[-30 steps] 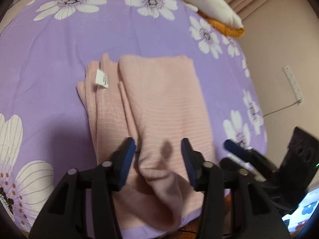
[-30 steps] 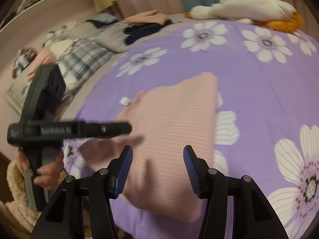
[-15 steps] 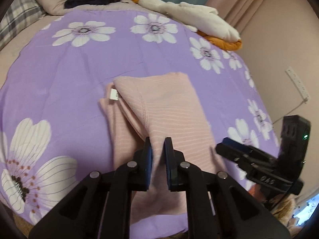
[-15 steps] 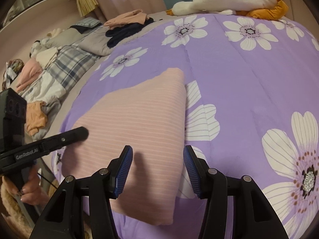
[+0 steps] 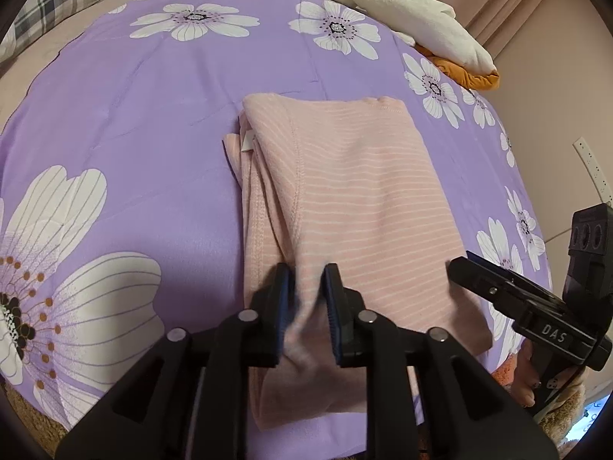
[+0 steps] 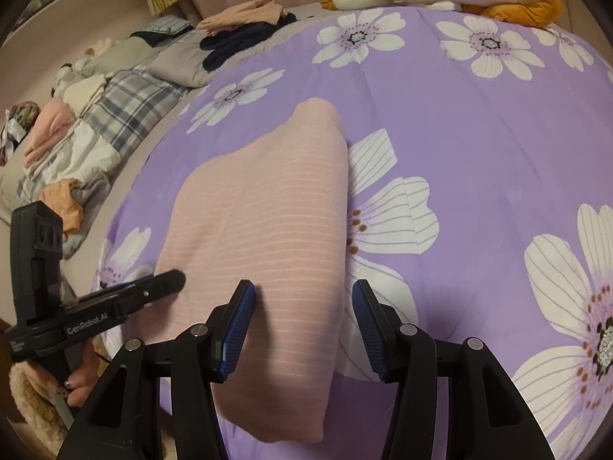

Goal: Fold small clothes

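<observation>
pinching the pink garment (image 5: 345,191), the left gripper (image 5: 306,299); right gripper (image 6: 302,326) spread above it.

Home bedroom, floral bedspread (image 6: 479,145), pillows (image 6: 126,103), clothes piles (image 6: 245,19)

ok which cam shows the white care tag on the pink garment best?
Left wrist. The white tag shows at the far-left edge of the pink garment, tucked between folded layers. In the right wrist view the garment shows only its striped top; no tag visible.

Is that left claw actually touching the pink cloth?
Touching: in the left wrist view, the left gripper pinches a raised fold of the pink garment between its fingers.
</observation>
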